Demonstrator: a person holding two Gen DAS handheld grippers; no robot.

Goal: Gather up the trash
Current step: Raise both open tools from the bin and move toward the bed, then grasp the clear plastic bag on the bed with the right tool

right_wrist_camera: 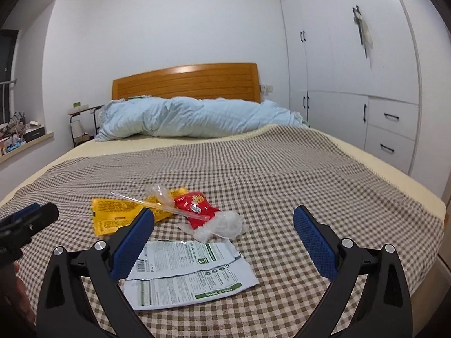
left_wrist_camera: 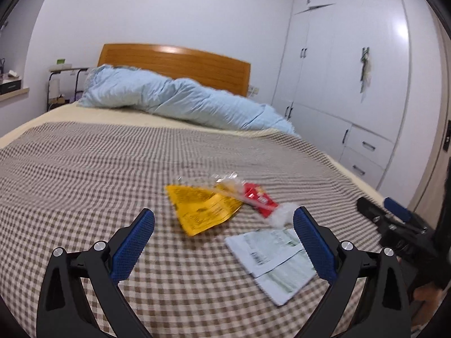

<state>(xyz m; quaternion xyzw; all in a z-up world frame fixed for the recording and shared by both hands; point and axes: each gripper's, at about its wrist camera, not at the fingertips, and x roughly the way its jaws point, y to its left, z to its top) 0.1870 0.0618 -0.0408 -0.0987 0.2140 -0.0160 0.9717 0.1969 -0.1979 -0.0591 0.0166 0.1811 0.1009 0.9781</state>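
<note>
Both grippers spread wide and empty, left gripper (left_wrist_camera: 224, 235) and right gripper (right_wrist_camera: 224, 235) low over the checked bedspread (right_wrist_camera: 296, 174). Nearest, a white wrapper (right_wrist_camera: 188, 276) lies flat. Just past it: crumpled clear plastic (right_wrist_camera: 225, 224), red packet (right_wrist_camera: 194, 204), yellow packet (right_wrist_camera: 112, 214). Far back, blue duvet (right_wrist_camera: 194, 117), headboard (right_wrist_camera: 186, 83).

Both handheld grippers hover side by side, the left gripper (left_wrist_camera: 224, 226) and right gripper (right_wrist_camera: 224, 226) each with blue-padded fingers (left_wrist_camera: 132, 242) spread wide, gripping nothing.
</note>
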